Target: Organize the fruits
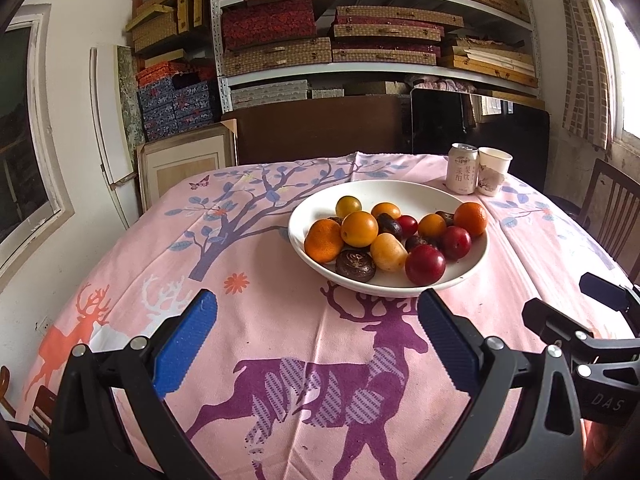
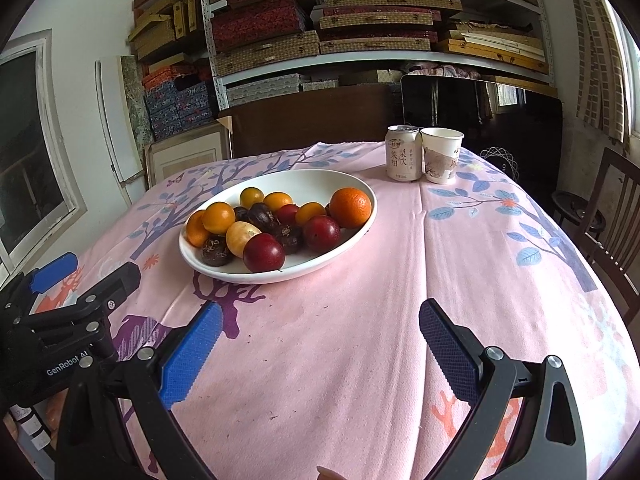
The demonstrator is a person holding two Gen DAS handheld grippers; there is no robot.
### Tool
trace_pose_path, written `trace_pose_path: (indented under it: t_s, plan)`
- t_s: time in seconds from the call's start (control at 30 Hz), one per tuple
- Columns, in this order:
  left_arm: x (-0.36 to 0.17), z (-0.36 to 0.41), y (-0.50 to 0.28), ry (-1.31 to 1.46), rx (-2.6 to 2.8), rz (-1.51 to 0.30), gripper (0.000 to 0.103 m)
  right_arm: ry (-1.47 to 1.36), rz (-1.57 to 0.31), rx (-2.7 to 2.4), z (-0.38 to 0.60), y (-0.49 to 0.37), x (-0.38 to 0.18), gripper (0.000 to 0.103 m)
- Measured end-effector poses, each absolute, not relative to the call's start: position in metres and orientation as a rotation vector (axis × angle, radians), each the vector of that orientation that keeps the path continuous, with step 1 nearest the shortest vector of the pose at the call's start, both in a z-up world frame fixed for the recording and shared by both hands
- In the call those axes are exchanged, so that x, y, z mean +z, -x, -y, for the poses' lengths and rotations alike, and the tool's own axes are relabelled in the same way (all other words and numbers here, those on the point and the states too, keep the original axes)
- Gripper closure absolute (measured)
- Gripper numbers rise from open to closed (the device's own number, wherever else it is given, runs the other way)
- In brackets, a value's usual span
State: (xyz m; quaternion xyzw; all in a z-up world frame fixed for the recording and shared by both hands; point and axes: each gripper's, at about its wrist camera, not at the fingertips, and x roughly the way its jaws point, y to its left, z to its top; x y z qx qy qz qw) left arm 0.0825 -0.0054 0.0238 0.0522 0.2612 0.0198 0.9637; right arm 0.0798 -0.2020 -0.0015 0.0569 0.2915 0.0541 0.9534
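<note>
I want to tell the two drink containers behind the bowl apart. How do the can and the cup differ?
The can is a straight metal cylinder with a closed top; the cup is paper, tapered and open. The can stands left of the cup. Both are pale, upright and side by side on the tablecloth.

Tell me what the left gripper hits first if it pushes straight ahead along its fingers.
Probably the near rim of the white bowl. The left gripper is open over bare tablecloth, aimed at the bowl; height above the cloth is unclear.
</note>
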Motion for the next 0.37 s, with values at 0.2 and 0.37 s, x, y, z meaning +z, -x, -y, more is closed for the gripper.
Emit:
trace_pose_path:
  t_s: [0.2, 0.37]
  plan:
    - [0.0234, 0.0021, -0.0870, -0.085, 0.030, -0.553, 0.005, -0.114, -0.592, 0.110, 0.2015, -0.0791, -0.0010, 0.004]
    - [0.0217, 0.0020, -0.0891, -0.090, 0.032, -0.567, 0.005, -0.114, -0.592, 0.109, 0.2015, -0.0791, -0.0010, 0.004]
